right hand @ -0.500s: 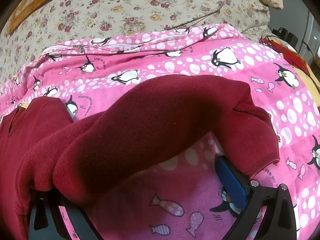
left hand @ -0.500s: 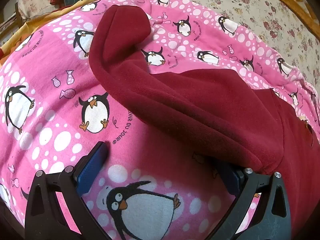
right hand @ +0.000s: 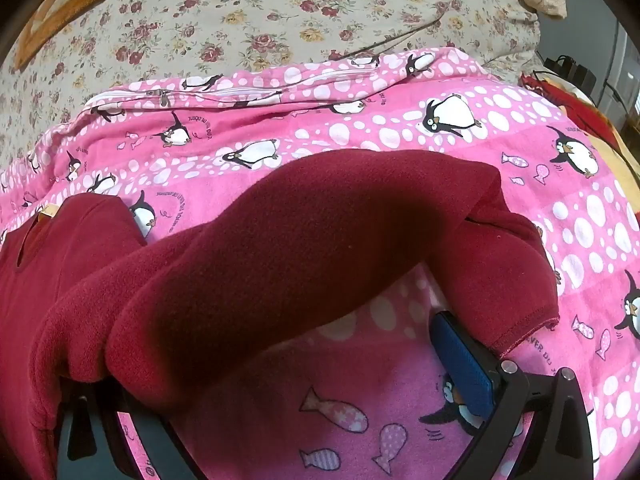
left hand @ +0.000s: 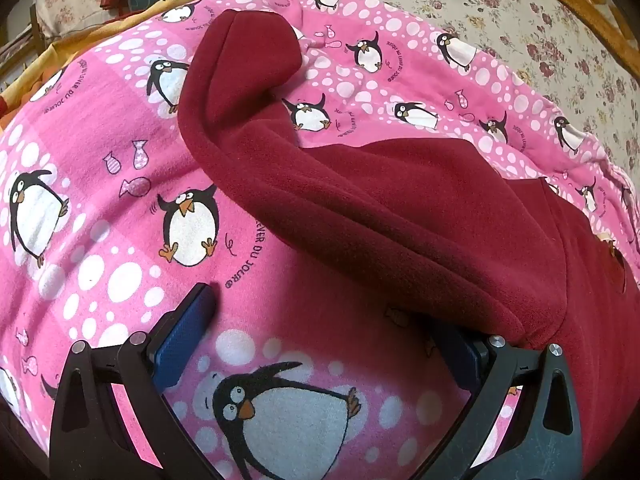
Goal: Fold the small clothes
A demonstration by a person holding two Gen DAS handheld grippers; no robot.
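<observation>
Maroon garment crosswise on blanket

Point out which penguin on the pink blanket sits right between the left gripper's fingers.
The big penguin low on the pink blanket, framed by the open left gripper. The others lie farther off, beyond the red garment.

A pink penguin-print blanket is lying spread over a floral bedsheet, its white zipper running along the far edge. An orange cloth is showing beside the blanket's edge.
</observation>
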